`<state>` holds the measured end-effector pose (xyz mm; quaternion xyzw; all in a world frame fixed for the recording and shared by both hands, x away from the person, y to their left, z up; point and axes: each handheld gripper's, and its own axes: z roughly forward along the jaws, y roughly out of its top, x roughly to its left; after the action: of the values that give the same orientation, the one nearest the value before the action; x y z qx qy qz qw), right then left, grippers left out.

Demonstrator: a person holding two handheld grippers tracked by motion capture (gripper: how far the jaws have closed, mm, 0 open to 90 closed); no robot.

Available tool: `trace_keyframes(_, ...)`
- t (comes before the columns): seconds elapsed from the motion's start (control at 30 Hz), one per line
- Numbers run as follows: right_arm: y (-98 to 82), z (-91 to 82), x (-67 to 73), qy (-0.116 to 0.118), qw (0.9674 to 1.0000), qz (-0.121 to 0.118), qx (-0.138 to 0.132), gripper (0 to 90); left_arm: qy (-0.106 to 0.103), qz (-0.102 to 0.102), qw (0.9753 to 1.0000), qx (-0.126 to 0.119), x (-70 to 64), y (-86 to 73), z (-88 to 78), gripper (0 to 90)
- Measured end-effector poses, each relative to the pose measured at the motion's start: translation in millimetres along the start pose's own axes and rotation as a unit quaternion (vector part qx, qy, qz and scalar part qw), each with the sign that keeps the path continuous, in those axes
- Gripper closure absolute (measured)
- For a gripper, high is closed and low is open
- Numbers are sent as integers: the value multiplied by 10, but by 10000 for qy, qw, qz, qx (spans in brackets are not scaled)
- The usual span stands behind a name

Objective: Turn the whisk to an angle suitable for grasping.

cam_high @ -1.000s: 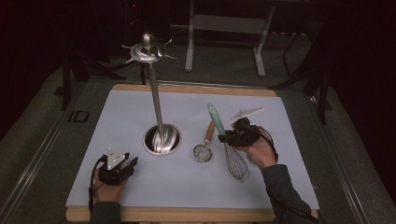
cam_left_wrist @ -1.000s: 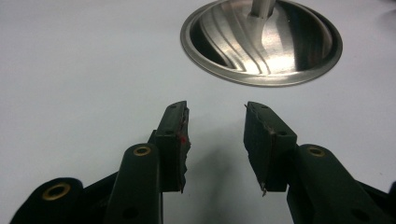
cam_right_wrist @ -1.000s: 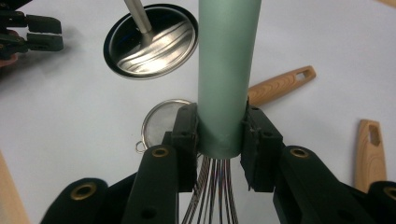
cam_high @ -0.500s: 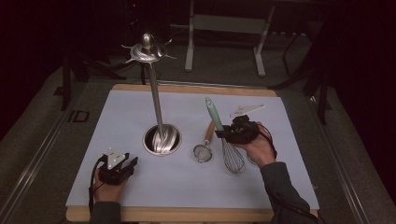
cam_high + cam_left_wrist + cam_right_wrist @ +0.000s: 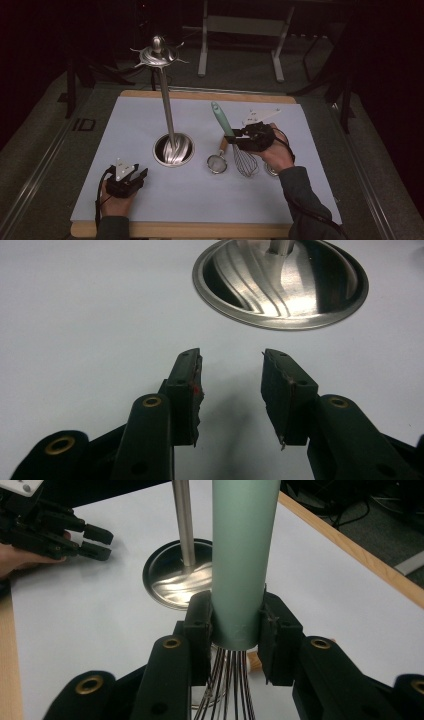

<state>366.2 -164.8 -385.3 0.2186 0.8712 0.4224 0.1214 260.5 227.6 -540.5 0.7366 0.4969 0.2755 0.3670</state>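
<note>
The right gripper [image 5: 235, 625] fingers [image 5: 199, 625] clamp the teal-handled wire whisk [image 5: 226, 125] at the handle base. The whisk has risen from near-flat to steeply tilted, right of the steel hanging stand [image 5: 173, 150], ready for hanging. Left gripper [image 5: 230, 390] fingers are released on the counter [image 5: 150, 200].

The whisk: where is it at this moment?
In the high view the whisk is right of centre on the mat, held by the right gripper at its teal handle, wires pointing down, just right of the small strainer.
</note>
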Motion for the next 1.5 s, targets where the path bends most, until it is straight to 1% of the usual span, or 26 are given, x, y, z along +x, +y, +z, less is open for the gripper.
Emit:
trace_keyframes(0.1, 29, 9, -23, 37, 10000, -83, -13, 691, -1, 1, 10000, 2, 0, 0, 1, 603)
trace_keyframes(0.2, 58, 19, -45, 83, 9999, -105, -54, 691, -2, 0, 10000, 6, 0, 1, 1, 604)
trace_keyframes(0.4, 118, 30, -73, 183, 9996, -126, -186, 691, -3, 5, 10000, 11, 0, 1, 2, 603)
trace_keyframes(0.53, 168, 40, -74, 246, 9991, -201, -280, 691, -1, 15, 10000, 17, 0, 1, 2, 604)
trace_keyframes(0.67, 222, 50, -62, 290, 9986, -284, -335, 691, 4, 8, 10000, 18, -2, 2, 5, 603)
trace_keyframes(0.83, 273, 58, -41, 370, 9979, -327, -413, 691, 5, 10, 10000, 17, -4, 2, 6, 604)
trace_keyframes(1.0, 347, 73, 5, 430, 9967, -490, -484, 691, -16, 17, 10000, 17, -3, 2, 6, 615)
trace_keyframes(1.13, 397, 64, 35, 494, 9955, -563, -582, 691, -12, 18, 10000, 16, -4, 2, 6, 615)
trace_keyframes(1.5, 499, 35, 110, 547, 9932, -730, -717, 691, -13, 32, 10000, 30, -3, 3, 8, 614)
